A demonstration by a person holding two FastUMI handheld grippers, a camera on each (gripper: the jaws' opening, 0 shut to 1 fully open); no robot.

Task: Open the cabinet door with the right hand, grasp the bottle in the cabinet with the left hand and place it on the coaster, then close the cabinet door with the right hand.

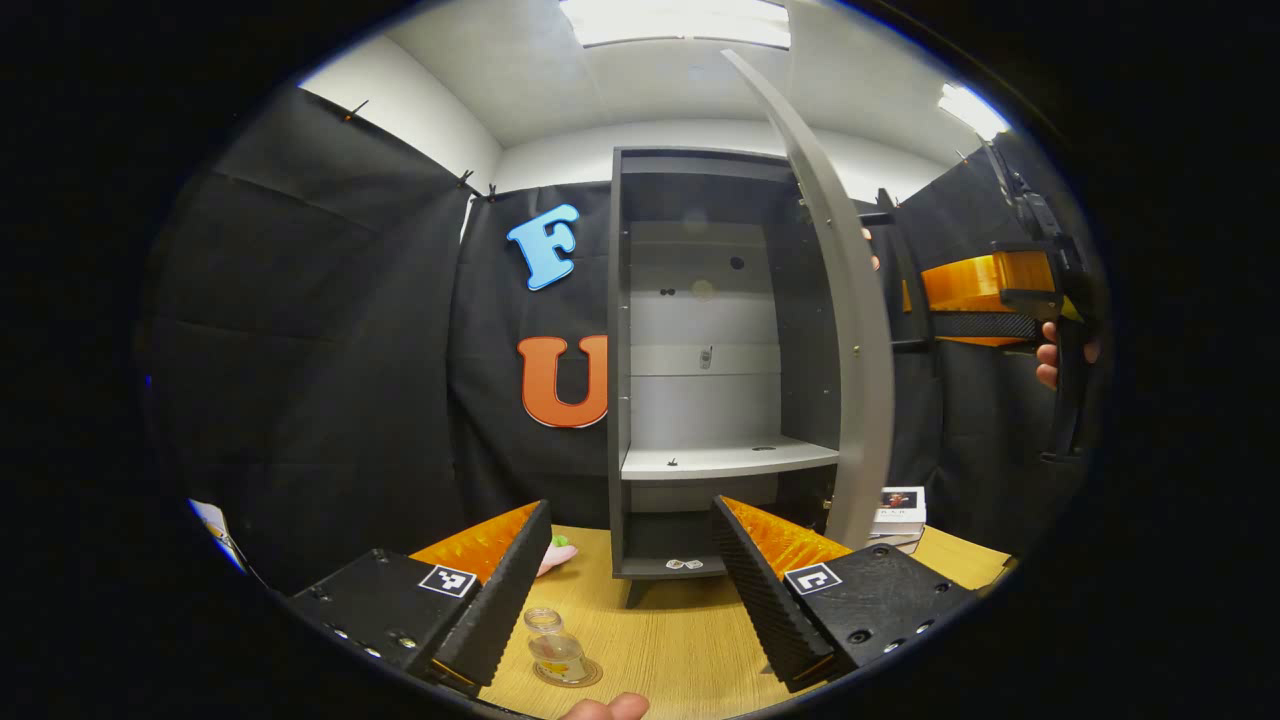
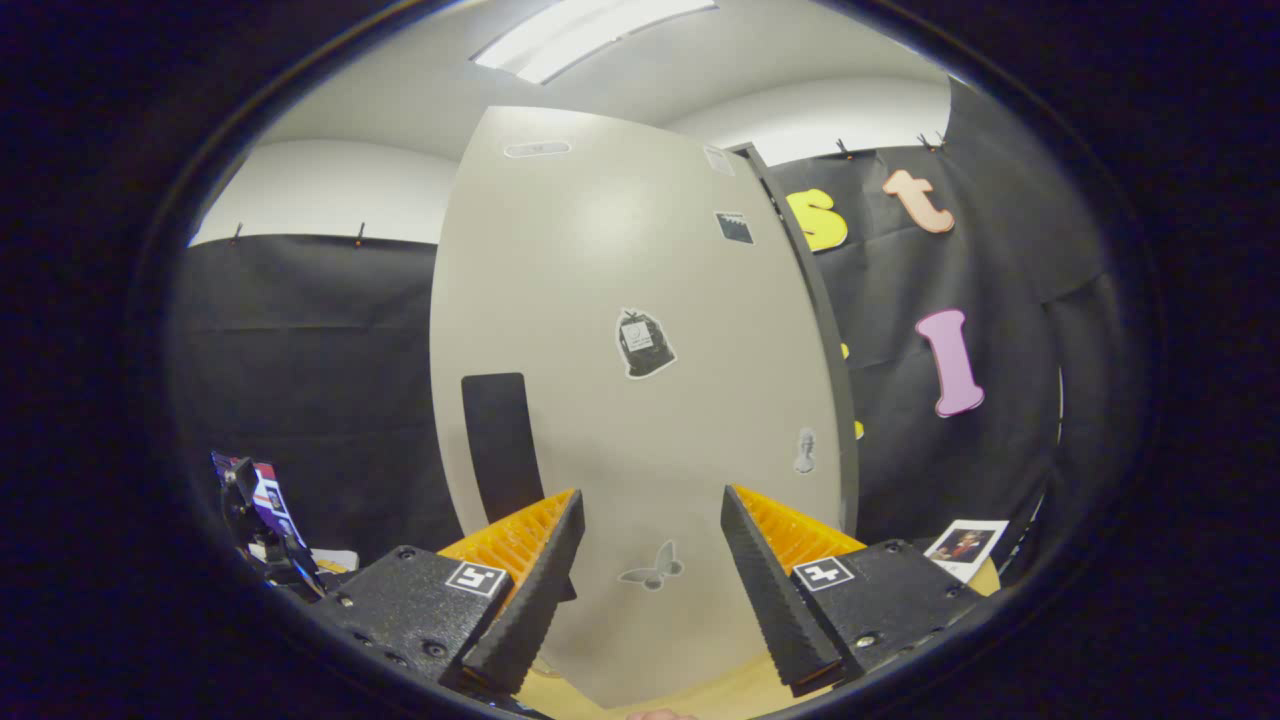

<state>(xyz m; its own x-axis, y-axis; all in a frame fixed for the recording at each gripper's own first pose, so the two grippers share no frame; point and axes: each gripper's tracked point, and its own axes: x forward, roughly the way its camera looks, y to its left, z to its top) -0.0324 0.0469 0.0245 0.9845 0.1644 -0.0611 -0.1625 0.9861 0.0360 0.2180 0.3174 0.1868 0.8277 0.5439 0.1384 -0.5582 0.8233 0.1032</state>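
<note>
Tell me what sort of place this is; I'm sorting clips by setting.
Likely a staged recording booth, not a home: black cloth walls, a small cabinet standing on a wooden table, and office-style ceiling lights.

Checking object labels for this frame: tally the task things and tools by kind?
Cabinet: 1
Cabinet door: 1, open
Bottle: 1, standing on the coaster
Coaster: 1
Tools: 2, left tool and right tool, both open and empty
Total: 6

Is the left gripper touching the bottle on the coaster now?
Apart. In the left gripper view the left gripper is open, and the bottle stands on the coaster, with a gap.
</note>
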